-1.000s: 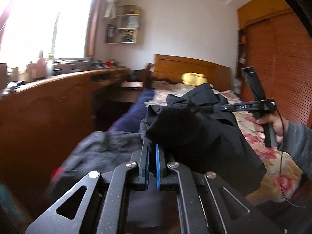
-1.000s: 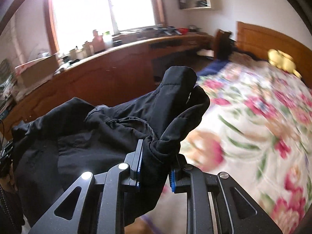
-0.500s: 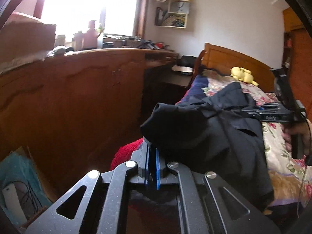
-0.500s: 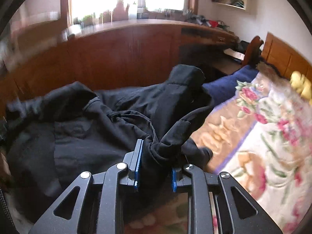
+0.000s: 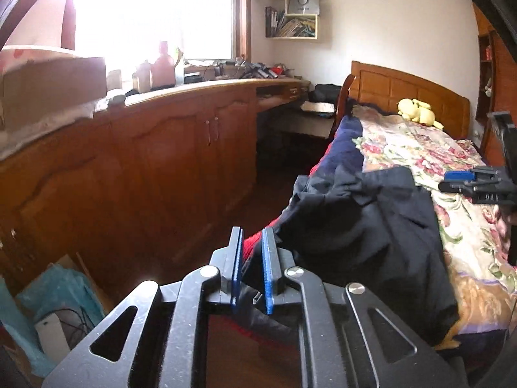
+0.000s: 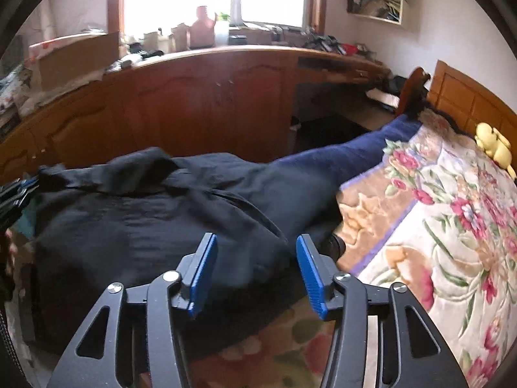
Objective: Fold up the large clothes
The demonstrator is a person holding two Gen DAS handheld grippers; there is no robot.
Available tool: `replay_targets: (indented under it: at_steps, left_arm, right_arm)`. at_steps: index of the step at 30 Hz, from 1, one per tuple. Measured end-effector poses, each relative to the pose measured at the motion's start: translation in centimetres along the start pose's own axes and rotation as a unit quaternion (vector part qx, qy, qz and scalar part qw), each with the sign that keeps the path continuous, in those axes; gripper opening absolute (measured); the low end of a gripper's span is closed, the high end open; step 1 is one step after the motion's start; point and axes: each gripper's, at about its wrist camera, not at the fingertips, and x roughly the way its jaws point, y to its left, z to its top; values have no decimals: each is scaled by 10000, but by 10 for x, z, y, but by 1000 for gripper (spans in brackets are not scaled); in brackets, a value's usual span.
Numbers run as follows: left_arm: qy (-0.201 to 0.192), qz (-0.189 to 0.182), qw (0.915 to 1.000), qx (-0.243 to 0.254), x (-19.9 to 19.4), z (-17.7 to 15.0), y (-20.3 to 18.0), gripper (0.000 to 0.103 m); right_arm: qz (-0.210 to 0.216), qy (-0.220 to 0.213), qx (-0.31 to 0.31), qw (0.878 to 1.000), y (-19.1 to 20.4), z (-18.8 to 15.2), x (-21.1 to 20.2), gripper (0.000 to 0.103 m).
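The bed (image 6: 452, 226) takes up most of what I see through the right camera, its flowered cover running up to a wooden headboard (image 5: 410, 92). Along the wall beside it runs a long wooden cabinet (image 6: 200, 97), its top crowded with bottles and boxes under a bright window (image 5: 152, 9).

The black garment (image 6: 155, 213) lies spread over the near corner of the bed, one edge hanging off the side toward the floor (it is rumpled, with a raised fold at the far left in the right view). In the left view it drapes over the bed's edge, beside a dark blue blanket (image 5: 342, 148) that runs along that same side.

My right gripper (image 6: 257, 266) hangs over the cloth with its jaws opening. The blue pads (image 6: 203, 268) stand well apart with the cloth under them, and they do not press on it. The cloth lies free of them on the bed.

My left gripper (image 5: 252, 270) is near the hanging edge, its jaws opening too, though only a narrow gap shows. A bit of dark fabric sits low between the pads (image 5: 269, 271). I cannot tell whether they are pinching it.

A small yellow soft toy (image 5: 416, 111) rests near the headboard, well apart from the garment.
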Motion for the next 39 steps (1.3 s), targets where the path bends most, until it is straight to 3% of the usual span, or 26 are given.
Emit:
replay_targets:
  at_steps: [6,14,19,23,29,32,39]
  left_arm:
    - [-256,-321,9982,435,-24,23,-45,16]
    - [102,-783,9947,662,5,16,-100,16]
    - [670,-413,9955,530,43,-3,-96,16]
    - [846,-172,9955,399,61,-15,-85,16]
    - [805,-156,9954,496,44,-11,-93,17]
    - [726,-187,9958,528,30,-4,-102,22]
    - [442,-581,9952,645,-10,1,-146,30]
  right_arm:
    - [315,-114,53,9994,-6,-22,-21,57]
    - [382,-421,-55,9984,-10,-50,-74,57]
    - [415,-659,-107,9969,-20,-65,-97,58]
    - [366,-699,-120,9968,-28,-81,-106,58]
    - [143,-729,-13,9972,-49,-110,-123,59]
    - [17,-680,151,9976,-64,-124,-132,61]
    - [-422,-703,534,9952,-94,-155,-149,65]
